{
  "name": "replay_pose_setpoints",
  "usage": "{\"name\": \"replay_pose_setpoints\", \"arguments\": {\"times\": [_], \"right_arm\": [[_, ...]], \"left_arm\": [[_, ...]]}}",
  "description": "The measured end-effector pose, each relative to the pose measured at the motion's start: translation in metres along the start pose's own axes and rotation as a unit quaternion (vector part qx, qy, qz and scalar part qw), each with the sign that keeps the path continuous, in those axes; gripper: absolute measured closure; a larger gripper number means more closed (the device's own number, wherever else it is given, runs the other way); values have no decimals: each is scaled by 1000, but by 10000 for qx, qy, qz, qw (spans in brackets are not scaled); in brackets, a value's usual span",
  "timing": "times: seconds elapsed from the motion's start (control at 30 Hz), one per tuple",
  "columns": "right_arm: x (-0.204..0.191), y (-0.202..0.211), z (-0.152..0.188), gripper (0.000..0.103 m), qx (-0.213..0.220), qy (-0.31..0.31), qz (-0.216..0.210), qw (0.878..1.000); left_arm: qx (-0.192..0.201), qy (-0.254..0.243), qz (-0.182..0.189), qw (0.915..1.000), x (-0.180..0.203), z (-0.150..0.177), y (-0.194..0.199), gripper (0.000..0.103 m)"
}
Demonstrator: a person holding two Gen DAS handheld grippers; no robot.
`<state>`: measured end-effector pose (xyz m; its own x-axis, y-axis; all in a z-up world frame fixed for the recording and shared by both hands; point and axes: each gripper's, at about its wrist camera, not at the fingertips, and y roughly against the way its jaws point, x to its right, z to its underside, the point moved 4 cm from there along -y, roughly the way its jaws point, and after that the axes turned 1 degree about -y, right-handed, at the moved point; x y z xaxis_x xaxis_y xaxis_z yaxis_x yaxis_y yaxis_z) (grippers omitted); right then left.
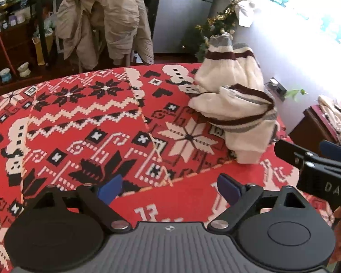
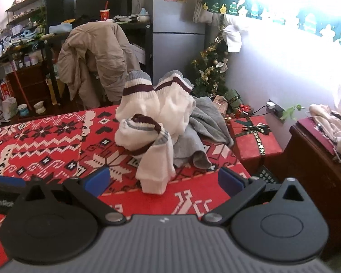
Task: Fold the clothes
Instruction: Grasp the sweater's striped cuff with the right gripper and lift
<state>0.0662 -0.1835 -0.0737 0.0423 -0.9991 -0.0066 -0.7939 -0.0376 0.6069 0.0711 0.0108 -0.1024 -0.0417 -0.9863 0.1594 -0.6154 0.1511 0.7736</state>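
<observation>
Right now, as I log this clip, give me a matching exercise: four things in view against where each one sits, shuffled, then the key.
Things:
1. white sweater
2. grey garment
3. beige coat
4. red gift box

Places:
A. draped over a chair
B. on the floor past the table's right edge
C. crumpled on the red tablecloth, ahead of both open claws
D. behind the sweater, to its right

Pairs: 1-C, 2-D, 3-A, 4-B

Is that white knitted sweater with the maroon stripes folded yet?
No. The white knitted sweater with maroon and grey stripes lies bunched in a heap, cuffs sticking up, on the red patterned cloth.
</observation>
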Motion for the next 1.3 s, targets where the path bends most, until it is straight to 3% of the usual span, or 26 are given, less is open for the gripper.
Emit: {"name": "replay_pose_setpoints", "arguments": {"times": [0.23,0.37,0.47,0.6,0.83,1.07,1.3], "right_arm": [[-10,-48,-7,10,-269,133,29,9995],[-11,-73,-11,12,-203,104,66,9997],[-12,-92,-14,28,-282,223,33,9993],[-14,-113,-14,85,-491,213,-58,9985],[-38,-93,-4,94,-439,183,-554,9973],[-79,-41,9,97,-264,481,-874,9947],[-120,24,30,97,-278,713,-1487,9859]], "left_arm": [[-4,36,-112,9999,-8,-7,-15,16],[-46,-13,-139,9999,-9,-8,-22,16],[-76,-45,-190,9998,-12,-5,-23,16],[-148,-110,-235,9996,-15,1,-22,16],[-27,-125,-377,9992,-28,15,6,17],[150,6,-517,9986,-50,44,54,17],[413,159,-693,9966,-73,80,111,17]]}}
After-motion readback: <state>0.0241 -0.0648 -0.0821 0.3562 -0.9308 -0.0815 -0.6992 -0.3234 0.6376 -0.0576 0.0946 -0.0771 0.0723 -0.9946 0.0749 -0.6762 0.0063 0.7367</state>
